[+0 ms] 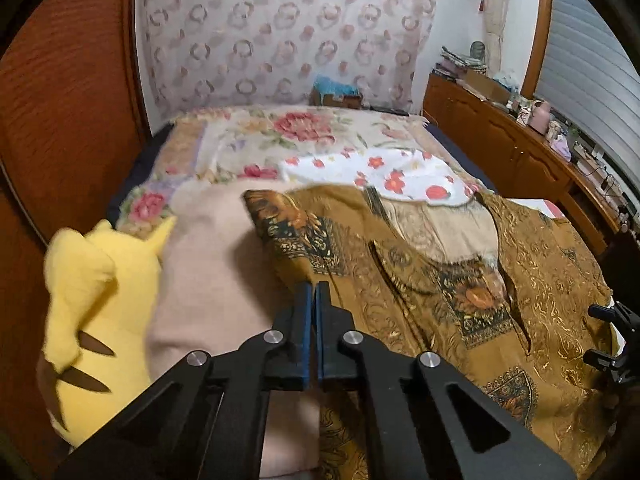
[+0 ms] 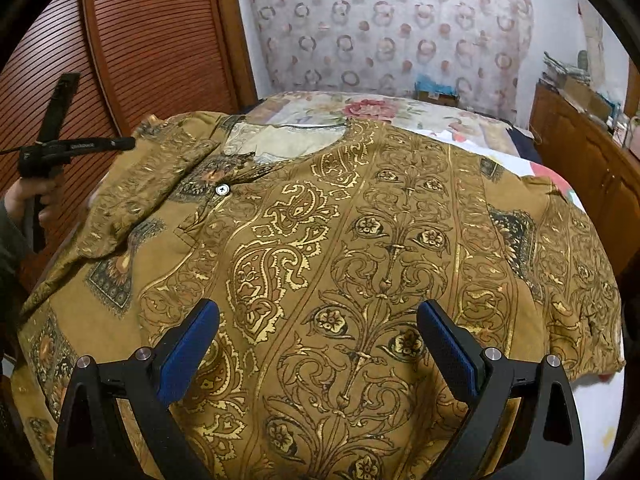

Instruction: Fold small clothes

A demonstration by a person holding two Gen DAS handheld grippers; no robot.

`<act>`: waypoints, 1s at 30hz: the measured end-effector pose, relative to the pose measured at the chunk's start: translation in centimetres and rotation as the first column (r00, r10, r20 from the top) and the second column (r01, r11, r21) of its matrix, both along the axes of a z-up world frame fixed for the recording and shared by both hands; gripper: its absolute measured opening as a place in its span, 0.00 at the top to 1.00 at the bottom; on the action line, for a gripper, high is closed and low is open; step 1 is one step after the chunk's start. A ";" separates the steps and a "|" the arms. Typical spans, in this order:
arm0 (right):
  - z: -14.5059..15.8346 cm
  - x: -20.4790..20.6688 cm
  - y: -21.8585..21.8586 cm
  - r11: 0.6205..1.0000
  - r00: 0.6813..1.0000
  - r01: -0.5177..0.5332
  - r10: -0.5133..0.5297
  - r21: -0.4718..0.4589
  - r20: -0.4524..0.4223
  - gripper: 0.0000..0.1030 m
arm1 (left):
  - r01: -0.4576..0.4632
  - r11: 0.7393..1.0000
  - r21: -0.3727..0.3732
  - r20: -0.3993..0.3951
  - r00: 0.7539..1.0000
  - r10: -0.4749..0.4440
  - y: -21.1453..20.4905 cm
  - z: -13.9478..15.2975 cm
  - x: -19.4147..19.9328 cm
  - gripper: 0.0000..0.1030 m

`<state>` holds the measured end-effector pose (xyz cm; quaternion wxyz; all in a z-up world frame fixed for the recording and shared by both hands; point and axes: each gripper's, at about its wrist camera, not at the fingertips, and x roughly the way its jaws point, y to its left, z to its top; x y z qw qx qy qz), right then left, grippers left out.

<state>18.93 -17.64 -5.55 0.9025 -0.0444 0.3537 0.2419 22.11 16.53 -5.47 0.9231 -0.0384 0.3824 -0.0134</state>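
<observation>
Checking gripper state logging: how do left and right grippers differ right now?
The left gripper has its jaws closed, pinching an edge of the brown patterned shirt; the right gripper has its jaws wide apart, gripping nothing. The left one sits at the shirt's edge near the yellow plush toy; the right one is over the shirt's middle. Both have black frames and blue pads.

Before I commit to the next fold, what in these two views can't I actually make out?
- Left gripper: jaws closed at the brown patterned shirt edge; its own fingers hide whether cloth is pinched.
- Shirt's near hem: cut off by the bottom edge, both views.
- Yellow plush toy: motion-blurred, left wrist view.
- White floral cloth: partly under the shirt; what it is, unclear.
- Dresser clutter: too small.
</observation>
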 end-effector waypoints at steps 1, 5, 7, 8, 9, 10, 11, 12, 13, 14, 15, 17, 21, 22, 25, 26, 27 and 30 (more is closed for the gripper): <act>-0.1 0.0 0.0 1.000 1.000 0.000 0.000 0.001 -0.002 0.04 | -0.002 1.000 0.025 0.005 1.000 0.002 0.2 0.6 0.1 0.98; -0.1 0.0 0.2 1.000 1.000 0.005 -0.005 -0.011 0.007 0.04 | -0.047 0.998 0.043 0.036 0.998 0.045 2.4 2.5 0.4 0.98; -0.2 -0.1 0.2 1.000 1.000 0.006 -0.006 -0.018 0.011 0.04 | -0.066 0.996 0.059 0.039 0.997 0.064 3.3 2.9 0.6 0.98; -0.2 -0.1 0.3 1.000 1.000 0.006 -0.005 -0.020 0.011 0.04 | -0.072 0.995 0.069 0.037 0.997 0.069 3.8 2.9 0.8 0.98; -0.2 -0.1 0.3 1.000 1.000 0.006 -0.006 -0.022 0.012 0.04 | -0.075 0.993 0.087 0.028 0.997 0.073 4.1 2.6 0.9 0.98; -0.2 -0.1 0.3 1.000 1.000 0.006 -0.006 -0.024 0.011 0.04 | -0.073 0.993 0.096 0.023 0.997 0.071 4.1 2.4 1.0 0.98; -0.3 0.0 0.4 1.000 1.000 0.006 -0.006 -0.025 0.011 0.04 | -0.066 0.992 0.105 0.019 0.998 0.064 4.2 2.1 1.0 0.98; -0.3 0.0 0.4 1.000 1.000 0.006 -0.005 -0.027 0.009 0.04 | -0.065 0.992 0.105 0.018 0.998 0.064 4.3 1.9 0.9 0.98; -0.3 0.0 0.4 1.000 1.000 0.006 -0.006 -0.029 0.009 0.04 | -0.074 0.992 0.107 0.018 0.997 0.073 4.5 1.7 0.9 0.97; -0.2 -0.1 0.4 1.000 1.000 0.006 -0.005 -0.030 0.010 0.04 | -0.080 0.992 0.102 0.020 0.997 0.078 4.6 1.6 0.6 0.96; -0.3 -0.1 0.5 0.999 1.000 0.006 -0.005 -0.031 0.010 0.04 | -0.073 0.993 0.094 0.022 0.997 0.071 4.6 1.6 0.4 0.88; -0.3 0.1 0.5 0.999 1.000 0.006 -0.005 -0.032 0.009 0.04 | -0.051 0.995 0.081 0.034 0.998 0.048 4.1 1.7 -0.5 0.66; -0.3 0.0 0.4 1.000 1.000 0.009 -0.009 -0.026 0.010 0.04 | -0.019 0.995 0.093 0.076 0.997 0.012 2.5 1.8 -2.7 0.31; -0.2 0.0 0.3 1.000 1.000 0.009 -0.009 -0.023 0.010 0.04 | -0.018 0.996 0.093 0.083 0.997 0.010 2.1 1.7 -3.4 0.26; 0.1 -0.2 0.0 1.000 1.000 0.010 -0.009 -0.010 0.025 0.04 | -0.004 0.997 0.077 0.108 0.994 -0.004 1.2 1.2 -5.7 0.26; 0.4 -0.4 0.0 1.000 0.999 0.010 -0.010 -0.006 0.042 0.04 | -0.003 0.997 0.074 0.115 0.993 -0.006 1.1 1.2 -6.3 0.26; 0.7 -0.5 0.1 1.000 0.999 0.007 -0.006 -0.004 0.054 0.04 | -0.006 0.997 0.073 0.130 0.991 -0.003 0.9 1.2 -7.2 0.26; 2.0 -0.9 1.1 0.999 0.996 -0.024 0.022 0.021 0.085 0.04 | -0.012 0.998 0.069 0.169 0.986 0.001 0.5 1.1 -9.5 0.26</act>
